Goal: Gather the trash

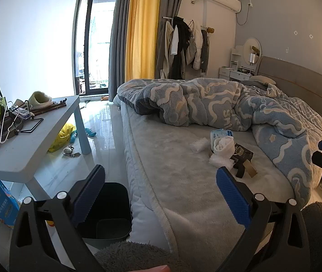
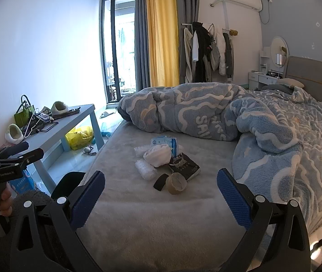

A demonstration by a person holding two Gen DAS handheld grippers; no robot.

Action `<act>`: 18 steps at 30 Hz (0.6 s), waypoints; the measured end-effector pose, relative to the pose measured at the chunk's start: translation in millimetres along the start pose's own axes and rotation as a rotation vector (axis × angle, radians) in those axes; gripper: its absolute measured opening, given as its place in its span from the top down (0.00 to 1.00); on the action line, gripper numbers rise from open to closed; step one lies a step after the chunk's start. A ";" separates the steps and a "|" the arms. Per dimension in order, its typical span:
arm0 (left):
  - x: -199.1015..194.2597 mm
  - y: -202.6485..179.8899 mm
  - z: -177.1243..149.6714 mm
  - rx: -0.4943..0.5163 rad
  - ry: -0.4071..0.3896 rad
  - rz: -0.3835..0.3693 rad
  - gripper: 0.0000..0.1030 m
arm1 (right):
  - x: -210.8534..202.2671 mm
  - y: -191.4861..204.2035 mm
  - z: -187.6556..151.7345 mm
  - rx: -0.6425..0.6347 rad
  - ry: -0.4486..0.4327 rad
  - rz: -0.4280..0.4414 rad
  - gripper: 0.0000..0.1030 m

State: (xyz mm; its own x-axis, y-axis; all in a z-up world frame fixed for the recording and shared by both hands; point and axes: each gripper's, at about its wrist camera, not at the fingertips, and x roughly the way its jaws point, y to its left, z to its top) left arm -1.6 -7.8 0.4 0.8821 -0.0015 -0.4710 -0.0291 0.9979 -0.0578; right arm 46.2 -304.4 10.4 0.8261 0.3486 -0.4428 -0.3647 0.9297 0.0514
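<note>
looking along both grippers, we see a bed [image 2: 161, 222] covered by a pale grey plush sheet, soft and slightly napped. a small heap of trash lies on it, near the middle and just in front of a bunched fleece quilt [image 2: 263, 122] with white wavy lines on blue-grey.

the heap is mixed. a crumpled white tissue wad [image 2: 158, 155] sits at its centre, with a blue and white wipes pack [image 2: 164, 141] touching it on the far side. two rolls of cloudy bubble wrap [image 2: 146, 170] lie on the left of the wad. a dark glossy packet [image 2: 187, 166], flat and rectangular, leans at the right. nearest to us are a tan tape ring [image 2: 176, 183], round and hollow, and a short black strip [image 2: 161, 182] just left of it, touching.

our left gripper [image 1: 161, 195] has its jaws spread wide, blue ribbed pads apart, holding nothing and touching nothing; the heap lies beyond its right pad. our right gripper [image 2: 161, 196] is equally wide open and empty, hovering over the sheet with the tape ring between and beyond its pads.

a black plastic bin [image 1: 113, 210], square with smooth walls, stands on the glossy tiled floor against the near left side of the bed. further left is a light blue table [image 1: 36, 145] with rounded corners, carrying fuzzy slippers, a green bag and wire hangers.
</note>
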 end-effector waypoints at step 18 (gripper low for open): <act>0.1 -0.5 -0.2 0.003 0.000 0.000 0.03 | -0.7 -1.2 -1.1 0.002 0.004 -0.001 0.03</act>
State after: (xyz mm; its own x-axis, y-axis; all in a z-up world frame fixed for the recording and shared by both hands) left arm -1.6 -8.3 0.2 0.8820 -0.0015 -0.4713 -0.0280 0.9981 -0.0555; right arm 45.6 -305.9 9.7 0.8248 0.3475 -0.4460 -0.3632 0.9302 0.0531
